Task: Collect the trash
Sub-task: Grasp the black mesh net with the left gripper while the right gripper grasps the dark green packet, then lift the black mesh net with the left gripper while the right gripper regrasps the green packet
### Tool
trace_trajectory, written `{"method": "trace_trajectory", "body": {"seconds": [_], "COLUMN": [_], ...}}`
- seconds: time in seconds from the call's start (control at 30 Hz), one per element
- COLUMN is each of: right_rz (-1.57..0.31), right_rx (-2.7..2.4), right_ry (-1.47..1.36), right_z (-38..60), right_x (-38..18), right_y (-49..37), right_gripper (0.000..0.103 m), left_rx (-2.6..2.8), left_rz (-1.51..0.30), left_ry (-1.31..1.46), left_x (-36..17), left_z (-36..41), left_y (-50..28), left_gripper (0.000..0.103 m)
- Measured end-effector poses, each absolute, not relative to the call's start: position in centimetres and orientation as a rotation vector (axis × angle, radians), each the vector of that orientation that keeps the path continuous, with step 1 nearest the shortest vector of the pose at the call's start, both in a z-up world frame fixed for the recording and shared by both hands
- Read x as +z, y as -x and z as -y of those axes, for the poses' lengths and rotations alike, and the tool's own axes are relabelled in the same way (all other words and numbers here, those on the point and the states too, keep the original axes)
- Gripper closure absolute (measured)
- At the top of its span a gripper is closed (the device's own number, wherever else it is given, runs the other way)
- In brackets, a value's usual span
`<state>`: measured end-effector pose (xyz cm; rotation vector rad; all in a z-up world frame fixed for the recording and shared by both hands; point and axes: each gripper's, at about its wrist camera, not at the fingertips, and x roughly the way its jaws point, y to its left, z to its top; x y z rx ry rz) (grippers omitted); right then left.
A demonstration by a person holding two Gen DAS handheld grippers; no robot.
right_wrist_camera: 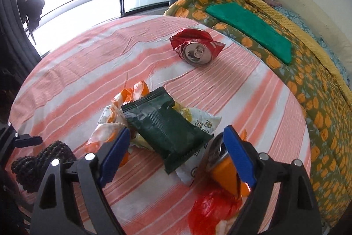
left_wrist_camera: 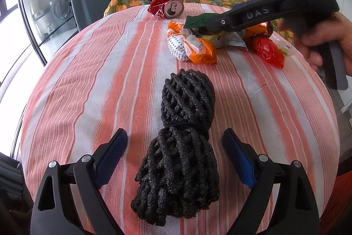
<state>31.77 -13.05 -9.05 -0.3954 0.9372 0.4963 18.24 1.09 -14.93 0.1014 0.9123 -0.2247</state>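
Striped surface, contents listed left to right.

1. Black foam net, bundled and cinched at the waist by a thin band. Lies lengthwise between the spread jaws of the left gripper, untouched by either pad. Judged light, soft and springy; best pinched at the narrow waist.
2. Crushed red can, far edge of the surface. Judged light, stiff, with sharp creases; grip across the flattened body.
3. Wrapper heap: orange-and-white wrappers, a dark green packet on top, a red plastic bag rightmost. Judged flimsy and slippery; take the packet by its sealed edge.
4. Right gripper, held in a hand, hangs over the heap, jaws apart and empty.
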Motion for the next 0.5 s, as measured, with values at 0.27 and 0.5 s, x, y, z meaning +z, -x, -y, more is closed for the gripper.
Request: {"method": "trace_trajectory", "body": {"seconds": [0.27, 0.5], "right_rz": [-1.013, -1.046], "right_rx": [0.543, 0.548], "right_ry": [0.414, 0.235], "right_z": [12.5, 14.4], "right_x": [-10.0, -9.0], "right_y": [-33.1, -30.0], "right_gripper": [0.061, 0.065], "left_rx": [-0.228, -0.229], "left_rz": [-0.913, -0.913], "left_ry": [-0.1, -0.099], "left_x": [-14.9, -15.0], "left_z": [-1.1, -1.1], "left_y": [-18.3, -18.3], "left_gripper": [0.015, 0.014]}}
